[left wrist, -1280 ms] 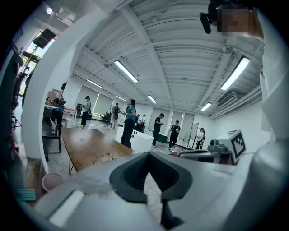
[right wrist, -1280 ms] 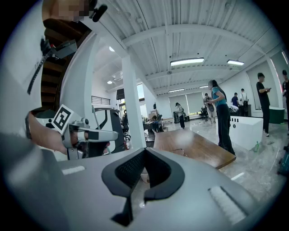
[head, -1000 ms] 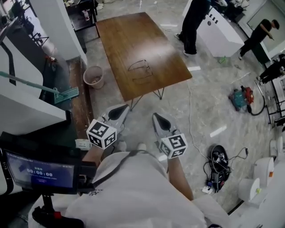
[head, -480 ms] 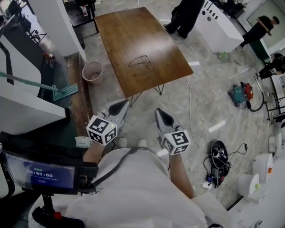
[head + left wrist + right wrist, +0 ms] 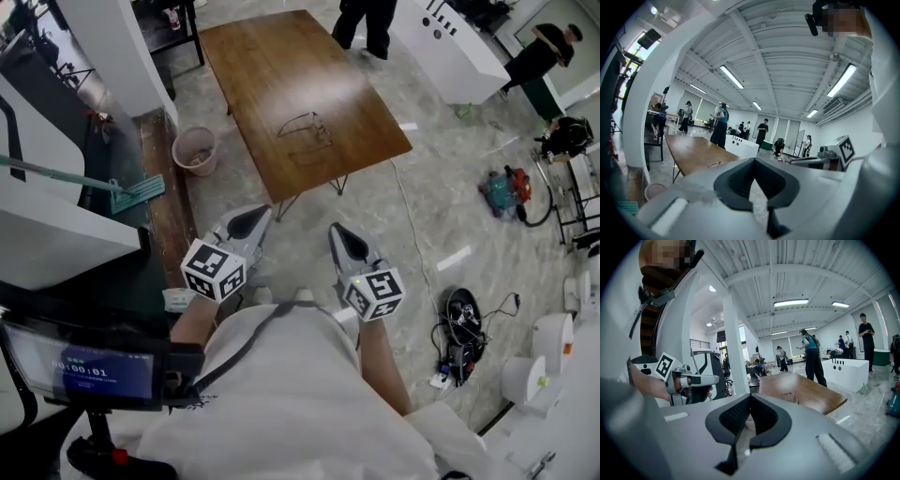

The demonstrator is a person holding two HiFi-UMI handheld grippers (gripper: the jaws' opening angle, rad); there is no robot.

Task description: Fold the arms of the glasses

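The thin-framed glasses (image 5: 305,131) lie with arms spread on the brown wooden table (image 5: 272,66), near its front end. Both grippers hang over the floor well short of the table, side by side. My left gripper (image 5: 253,216) points toward the table with its jaws shut and nothing between them. My right gripper (image 5: 339,232) is shut and empty too. In the left gripper view the glasses (image 5: 715,165) show far beyond the closed jaws (image 5: 752,164). In the right gripper view the glasses (image 5: 790,398) rest on the table (image 5: 811,394) ahead of the jaws (image 5: 750,399).
A pink bin (image 5: 195,150) and a mop head (image 5: 139,195) sit left of the table. Cables and a power strip (image 5: 457,342) lie on the floor at right. A person (image 5: 361,23) stands at the table's far end beside a white cabinet (image 5: 450,47).
Both grippers and the head view have advanced toward the table. The person at the table's far end has walked to the left. Jaws stay shut.
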